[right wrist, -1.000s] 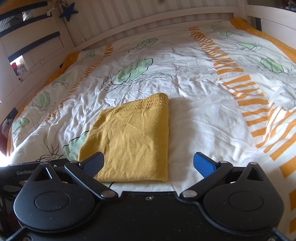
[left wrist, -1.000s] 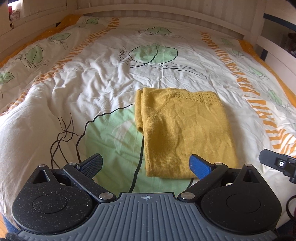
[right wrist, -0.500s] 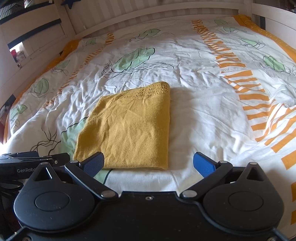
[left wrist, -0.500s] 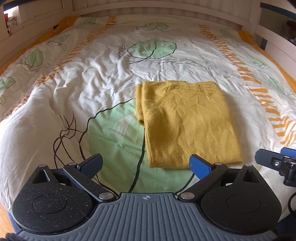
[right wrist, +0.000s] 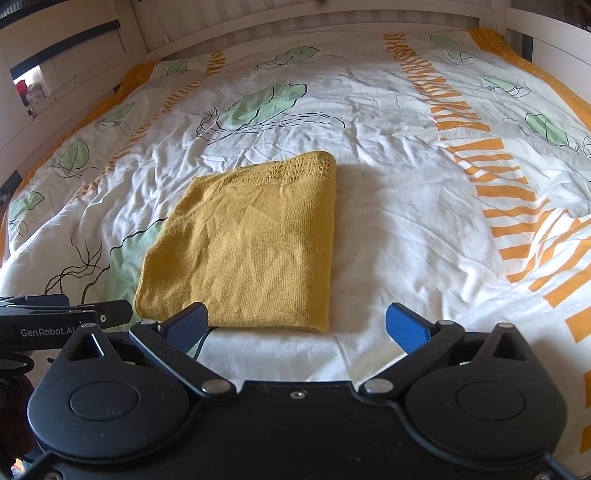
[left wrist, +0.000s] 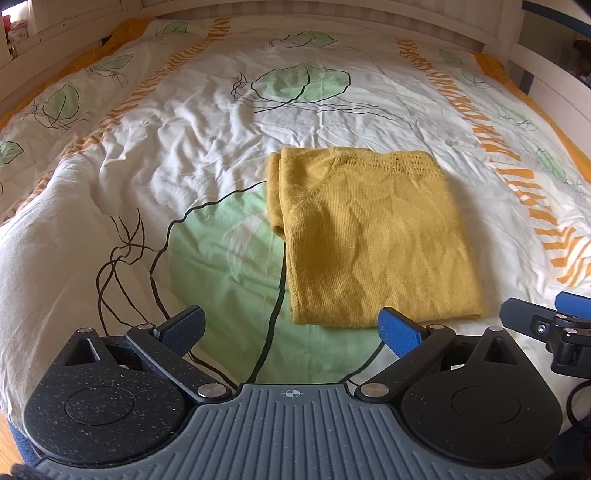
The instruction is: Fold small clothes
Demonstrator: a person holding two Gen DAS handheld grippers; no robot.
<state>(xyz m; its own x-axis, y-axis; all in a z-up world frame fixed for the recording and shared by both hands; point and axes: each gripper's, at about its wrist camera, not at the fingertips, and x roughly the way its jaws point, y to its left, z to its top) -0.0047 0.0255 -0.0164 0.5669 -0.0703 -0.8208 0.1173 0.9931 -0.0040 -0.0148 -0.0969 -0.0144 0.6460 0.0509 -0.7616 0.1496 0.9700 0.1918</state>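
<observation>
**Mustard knit lies folded; both claws hang empty at its near edge**

The mustard-yellow knit sweater (left wrist: 373, 236) lies as a flat, roughly rectangular packet on the leaf-print duvet (left wrist: 184, 122), near the middle of the bed and toward its near side. In the left wrist view it sits at about 1 o'clock from the left gripper (left wrist: 291, 326); in the right wrist view it sits at 11 o'clock from the right gripper (right wrist: 297, 321). Both claws are spread wide with nothing between their fingers, just short of the sweater's near hem.

It looks light, soft and floppy, a thin knit that will sag and slide layer over layer if lifted by one point. The openwork band (right wrist: 295, 168) along the far edge could snag on a fingertip. The best holds, by my judgement, are the two near corners, each pinched through all layers, or the rounded fold along the 3 o'clock side in the right wrist view, which looks the firmest. The 9 o'clock side in the left wrist view shows loose stacked edges, likely to splay.

The duvet is soft and wrinkled, so fingers may gather bedding with the knit. There is open duvet on every side of the sweater; the white bed rail (right wrist: 258, 26) at 12 o'clock is well apart.
</observation>
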